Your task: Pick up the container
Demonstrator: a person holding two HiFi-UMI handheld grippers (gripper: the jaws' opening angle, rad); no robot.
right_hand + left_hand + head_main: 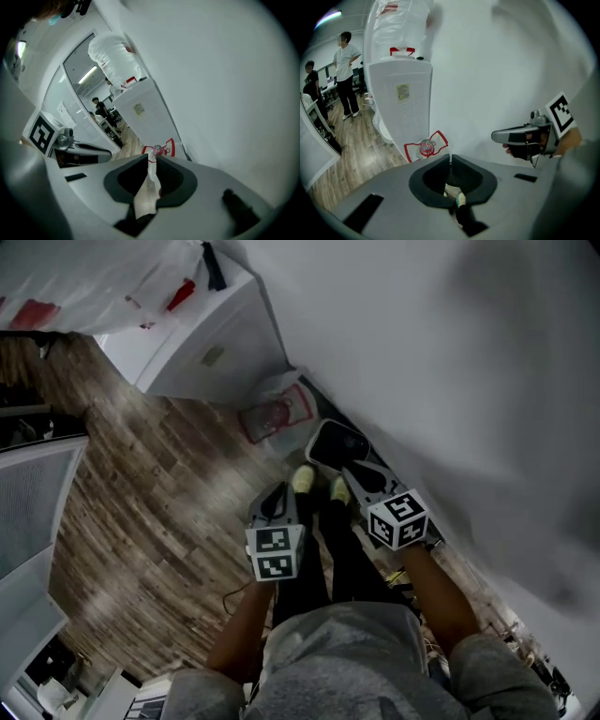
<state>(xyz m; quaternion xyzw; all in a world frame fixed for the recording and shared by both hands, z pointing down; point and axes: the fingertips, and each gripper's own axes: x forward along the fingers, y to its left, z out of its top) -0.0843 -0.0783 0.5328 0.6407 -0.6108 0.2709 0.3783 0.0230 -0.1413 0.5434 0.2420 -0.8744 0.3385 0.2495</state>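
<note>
Currently you're standing and the pick-up hasn't begun. Both claws are held out ahead of your body and angled down.

- Left claw (450, 158): tips pressed together, nothing held. Only your shoe (454, 194) shows through the hollow behind them.
- Right claw (152, 160): tips likewise pressed together and empty, with a strip of floor visible through the hollow.
- Target: small round clear container with a red top (268, 420), at a clear plastic bag with red edging (292, 395). I can't tell whether it lies on the bag or inside it.
- Location: on the wood-plank floor (141, 484), at the foot of the tall white cabinet (216, 343), close to the white wall (450, 381). It is well apart from both claws.

Advice:
- Spread one claw before you reach. The right gripper view has the container lined up just above its tips, so that side looks better placed.
- Get low and come in from the open floor, since the wall and cabinet block the other sides.
- Close on the container's firm body. The bag film will likely slip or drag along.
</note>
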